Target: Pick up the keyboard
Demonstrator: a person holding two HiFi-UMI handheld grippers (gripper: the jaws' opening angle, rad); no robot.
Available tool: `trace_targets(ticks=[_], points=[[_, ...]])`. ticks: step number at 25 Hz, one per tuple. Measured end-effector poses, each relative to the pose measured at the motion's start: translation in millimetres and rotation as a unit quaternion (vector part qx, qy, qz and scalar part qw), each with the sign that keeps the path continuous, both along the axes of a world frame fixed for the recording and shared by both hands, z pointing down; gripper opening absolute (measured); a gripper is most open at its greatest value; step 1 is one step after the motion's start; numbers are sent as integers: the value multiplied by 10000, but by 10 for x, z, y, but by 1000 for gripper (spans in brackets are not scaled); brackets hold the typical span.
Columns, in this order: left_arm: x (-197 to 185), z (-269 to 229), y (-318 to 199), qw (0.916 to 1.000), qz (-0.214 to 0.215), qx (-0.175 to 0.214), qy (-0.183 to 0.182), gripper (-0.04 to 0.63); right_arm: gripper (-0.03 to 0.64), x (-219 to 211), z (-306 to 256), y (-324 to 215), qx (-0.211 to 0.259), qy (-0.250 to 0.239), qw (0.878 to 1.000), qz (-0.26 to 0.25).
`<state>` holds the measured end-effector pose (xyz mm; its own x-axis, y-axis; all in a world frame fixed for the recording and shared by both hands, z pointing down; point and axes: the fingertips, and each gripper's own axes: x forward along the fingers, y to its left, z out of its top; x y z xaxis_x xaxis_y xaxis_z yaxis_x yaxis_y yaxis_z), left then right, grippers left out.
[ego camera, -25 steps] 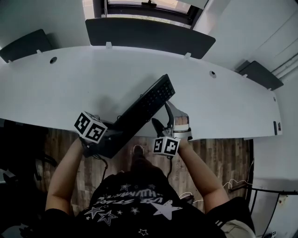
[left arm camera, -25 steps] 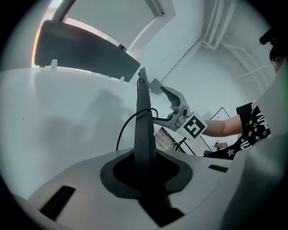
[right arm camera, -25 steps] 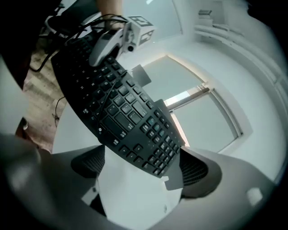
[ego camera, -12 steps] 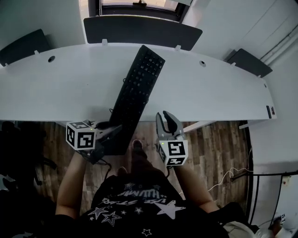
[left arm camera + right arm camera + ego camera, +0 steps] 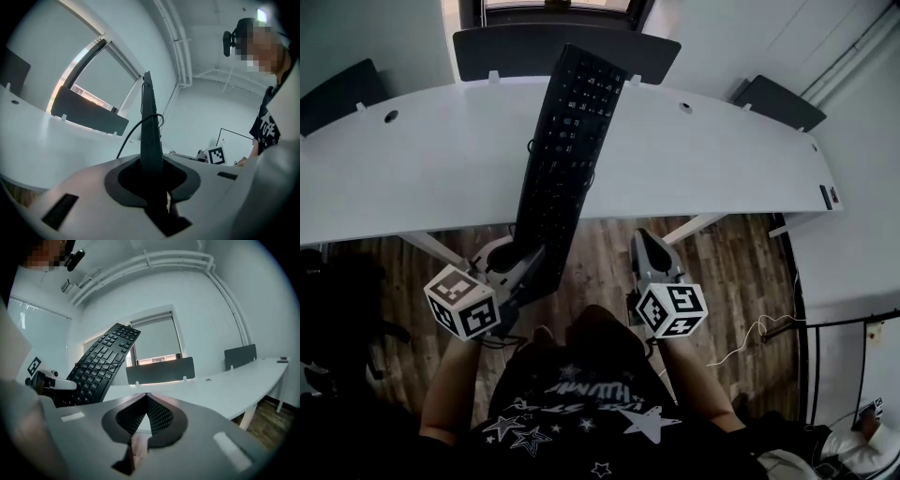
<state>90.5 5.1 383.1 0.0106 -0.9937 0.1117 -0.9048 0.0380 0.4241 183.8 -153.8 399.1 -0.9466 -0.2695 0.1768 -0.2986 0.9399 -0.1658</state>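
Keyboard [image 5: 567, 159] over white desk [image 5: 422, 169], dark partition [image 5: 506, 52]

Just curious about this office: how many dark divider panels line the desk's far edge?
3: left panel, middle panel partly behind the keyboard, right panel. Others may lie offscreen.

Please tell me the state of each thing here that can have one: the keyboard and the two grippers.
Black rectangular keyboard: lifted off the white desk, tilted steeply, held at one end.
Left gripper: shut on the keyboard's edge.
Right gripper: shut, empty.
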Motion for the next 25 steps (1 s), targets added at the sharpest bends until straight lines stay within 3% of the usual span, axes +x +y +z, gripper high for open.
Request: trace_targets(ticks=[3,7,14,25], points=[[289,-17,14,9999,-77,80,-14,78,2,171,21,83,175,16,9996,-242],[358,-45,-5,9997,-185,148,-21,77,2,101,59,129,418,199,9978,-465],[456,-128,-65,9978,-627,199,52,77,2,237,59,50,-61,139,9978,-647],[662,-200,-119,9949,-964,173,228,78,2,510,-133,-17,-298,-130,9945,-991]])
